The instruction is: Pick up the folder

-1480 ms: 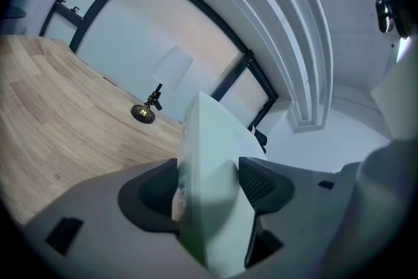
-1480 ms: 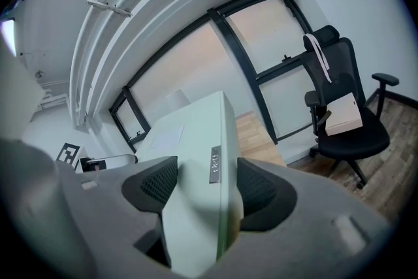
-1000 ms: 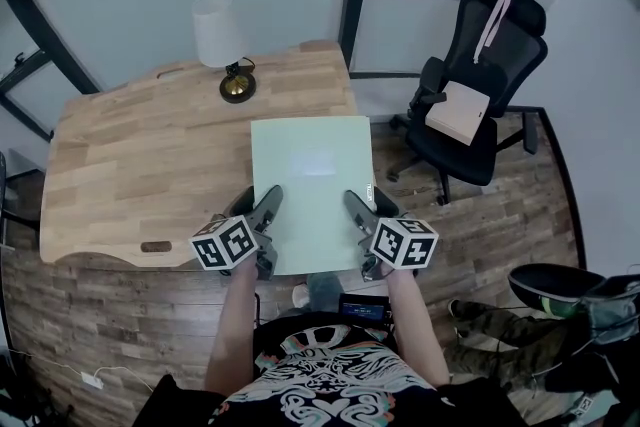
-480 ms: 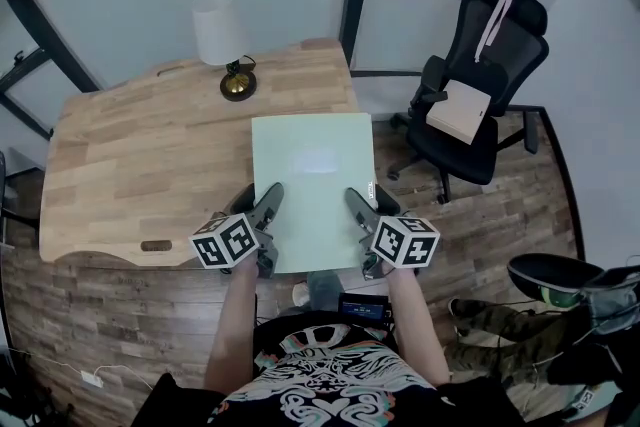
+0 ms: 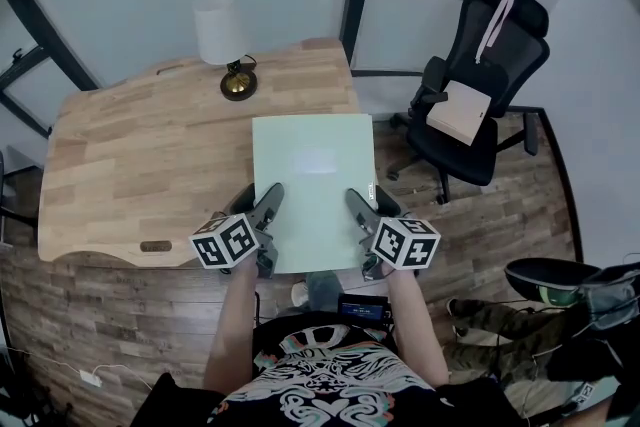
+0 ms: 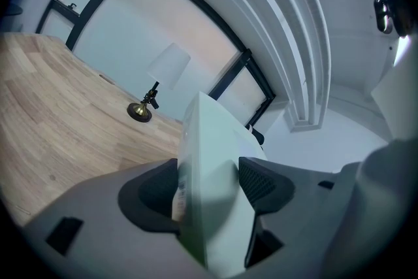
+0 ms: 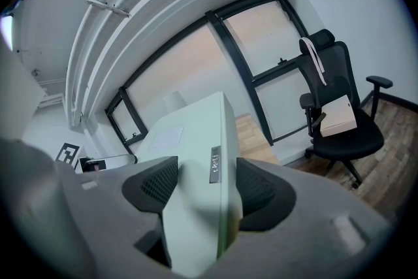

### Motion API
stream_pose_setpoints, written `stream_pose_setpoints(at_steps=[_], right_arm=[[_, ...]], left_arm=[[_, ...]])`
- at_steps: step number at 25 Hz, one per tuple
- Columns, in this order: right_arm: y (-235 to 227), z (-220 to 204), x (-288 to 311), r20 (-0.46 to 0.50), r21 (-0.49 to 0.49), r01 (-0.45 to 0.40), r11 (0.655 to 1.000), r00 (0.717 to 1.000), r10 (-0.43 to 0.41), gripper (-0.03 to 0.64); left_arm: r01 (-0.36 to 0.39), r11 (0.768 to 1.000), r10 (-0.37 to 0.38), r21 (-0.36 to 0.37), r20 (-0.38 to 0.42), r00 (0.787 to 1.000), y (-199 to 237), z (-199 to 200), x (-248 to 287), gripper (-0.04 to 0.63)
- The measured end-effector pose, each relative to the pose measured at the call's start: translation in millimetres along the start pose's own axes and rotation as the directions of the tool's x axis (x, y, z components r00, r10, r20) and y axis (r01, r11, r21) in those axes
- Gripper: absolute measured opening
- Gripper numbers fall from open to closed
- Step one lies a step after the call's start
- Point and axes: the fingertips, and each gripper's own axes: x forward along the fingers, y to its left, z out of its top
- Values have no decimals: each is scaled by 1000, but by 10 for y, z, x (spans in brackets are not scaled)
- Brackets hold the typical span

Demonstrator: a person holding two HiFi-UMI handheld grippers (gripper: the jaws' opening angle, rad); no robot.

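The pale green folder point(image 5: 313, 185) is held flat above the near right part of the wooden desk point(image 5: 130, 165), its near end past the desk's front edge. My left gripper point(image 5: 266, 205) is shut on the folder's left edge, and the folder point(image 6: 206, 173) fills the space between its pads in the left gripper view. My right gripper point(image 5: 357, 207) is shut on the right edge. In the right gripper view the folder point(image 7: 196, 166) runs away between the pads, its spine clip showing.
A lamp point(image 5: 222, 40) with a white shade and brass base stands at the desk's far edge. A black office chair point(image 5: 475, 105) with a cardboard box on its seat stands on the wooden floor to the right. Dark window frames rise behind the desk.
The folder and both grippers have stayed almost where they were, with only a slight drift. Both grips are unchanged.
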Motion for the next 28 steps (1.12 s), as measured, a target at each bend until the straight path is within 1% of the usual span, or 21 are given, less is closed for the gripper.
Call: stream_pose_setpoints(at_steps=[10,28], right_arm=[[-68,67,-41,14,2,24,1000,1000,-24,273],[-123,68,-37,4,3,38,999,999,-38,273]], left_arm=[[29,1000,-29,-4,-6,1000,-56,6,100,281],[36,999,-36,-20,-12,999,-54,-23,162,281]])
